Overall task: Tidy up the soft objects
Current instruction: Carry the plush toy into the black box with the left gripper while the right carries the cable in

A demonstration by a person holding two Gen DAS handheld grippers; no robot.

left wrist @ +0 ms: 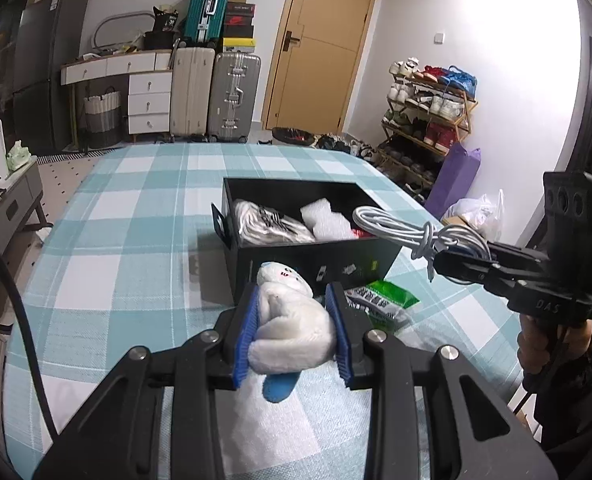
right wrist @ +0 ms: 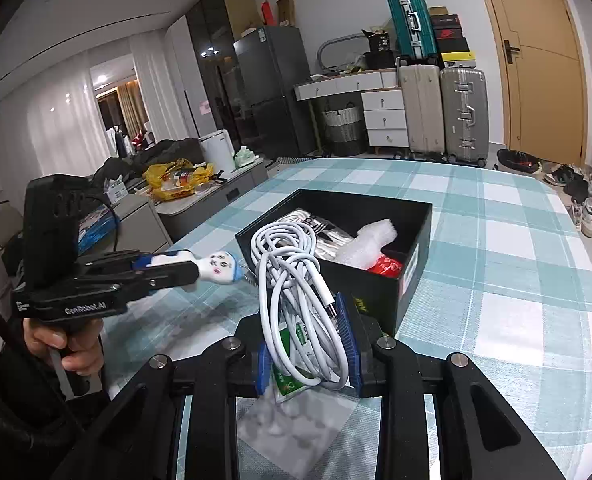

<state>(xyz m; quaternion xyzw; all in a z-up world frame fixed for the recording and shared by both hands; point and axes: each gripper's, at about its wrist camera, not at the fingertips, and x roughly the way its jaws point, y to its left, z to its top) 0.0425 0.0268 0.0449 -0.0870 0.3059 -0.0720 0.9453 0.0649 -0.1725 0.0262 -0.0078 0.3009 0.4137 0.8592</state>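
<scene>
My left gripper (left wrist: 294, 320) is shut on a white plush toy (left wrist: 292, 320) with a blue foot, held above the checked table just in front of the black box (left wrist: 307, 256). In the right wrist view the left gripper (right wrist: 168, 272) and the toy's face (right wrist: 218, 268) show at left. My right gripper (right wrist: 307, 344) is shut on a coiled white cable (right wrist: 296, 280), held near the box's (right wrist: 411, 264) front corner. In the left wrist view the right gripper (left wrist: 451, 266) holds the cable (left wrist: 407, 226) over the box's right end. The box holds white bubble wrap (left wrist: 323, 220), a striped bag and something red.
A green-and-white packet (left wrist: 383, 300) lies on the teal checked tablecloth (left wrist: 128, 240) in front of the box. Beyond the table stand suitcases (left wrist: 216, 92), a white drawer desk, a shoe rack (left wrist: 427, 116) and a purple bag. A low cabinet stands left of the table.
</scene>
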